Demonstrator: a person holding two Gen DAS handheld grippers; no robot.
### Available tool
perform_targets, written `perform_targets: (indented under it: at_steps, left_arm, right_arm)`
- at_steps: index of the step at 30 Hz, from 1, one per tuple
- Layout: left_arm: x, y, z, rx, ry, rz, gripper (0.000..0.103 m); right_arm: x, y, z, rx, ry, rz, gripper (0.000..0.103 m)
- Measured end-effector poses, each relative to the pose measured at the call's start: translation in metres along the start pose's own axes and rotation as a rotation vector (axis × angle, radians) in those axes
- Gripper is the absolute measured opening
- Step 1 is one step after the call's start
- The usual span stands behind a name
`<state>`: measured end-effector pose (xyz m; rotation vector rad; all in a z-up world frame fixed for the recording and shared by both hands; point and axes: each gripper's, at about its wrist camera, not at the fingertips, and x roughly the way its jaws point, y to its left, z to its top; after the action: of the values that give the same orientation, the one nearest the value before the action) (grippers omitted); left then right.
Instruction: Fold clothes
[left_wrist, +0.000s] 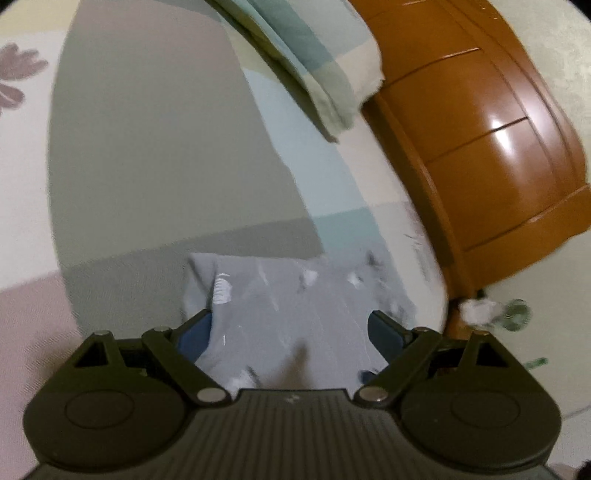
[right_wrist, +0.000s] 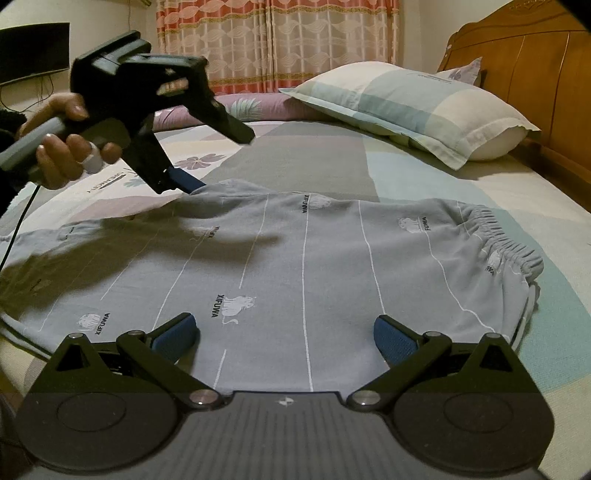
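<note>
Shorts (right_wrist: 303, 266), grey with thin white stripes and small white cat prints, lie spread flat on your patchwork bedsheet (right_wrist: 461, 184), the elastic waistband (right_wrist: 506, 240) turned toward the wooden headboard (right_wrist: 535, 85). Your pillow (right_wrist: 406, 103) sits beyond the shorts, between them and the headboard, well apart from the cloth. Your right gripper (right_wrist: 286, 334) hovers over the near edge of the shorts with its blue pads (right_wrist: 173, 338) spread wide, nothing pinched between them. Your left gripper (left_wrist: 290, 326) is also wide apart, angled down at the far edge of the shorts; from the right wrist view one blue fingertip (right_wrist: 186, 181) sits right at that raised far hem, though you cannot tell whether it touches. Your hand (right_wrist: 70, 147) grips its handle, away from the headboard.
</note>
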<state>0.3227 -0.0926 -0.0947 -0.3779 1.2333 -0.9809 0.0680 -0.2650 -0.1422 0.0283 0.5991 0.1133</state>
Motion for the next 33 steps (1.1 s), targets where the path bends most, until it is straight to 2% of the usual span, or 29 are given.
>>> perform_targets:
  at_steps: [5,7,9,12,14,21,25,29,30,33]
  left_arm:
    - [0.019,0.009,0.013,-0.015,0.035,-0.006,0.089]
    - [0.025,0.013,0.021,-0.039,0.018,-0.037,0.089]
    - [0.028,0.015,0.029,-0.046,-0.003,-0.041,0.089]
    - [0.030,0.018,0.037,-0.057,-0.019,-0.034,0.089]
    - [0.028,0.019,0.040,-0.055,-0.030,-0.028,0.089]
    - [0.013,0.009,0.038,0.005,-0.030,0.010,0.089]
    - [0.002,-0.010,0.031,0.098,-0.049,0.063,0.089]
    - [0.005,-0.025,0.018,0.152,-0.022,0.008,0.090]
    - [0.010,-0.025,0.015,0.157,-0.014,0.014,0.090]
    - [0.025,-0.018,0.011,0.148,0.009,0.096,0.090]
  right_arm:
    - [0.000,0.002,0.003,0.001,0.015,-0.008,0.103]
    - [-0.002,0.001,0.011,0.018,0.034,0.003,0.103]
    - [-0.005,-0.001,0.017,0.049,0.036,0.053,0.103]
    - [-0.004,0.002,0.027,0.039,0.062,0.085,0.103]
    - [-0.001,0.007,0.034,-0.012,0.081,0.073,0.103]
    - [0.008,0.011,0.049,-0.050,0.110,0.123,0.103]
    - [0.004,0.011,0.058,-0.067,0.128,0.143,0.103]
    - [0.006,0.008,0.061,-0.065,0.159,0.127,0.103]
    - [0.008,0.008,0.061,-0.061,0.173,0.123,0.103]
    - [0.011,0.007,0.060,-0.043,0.205,0.098,0.103]
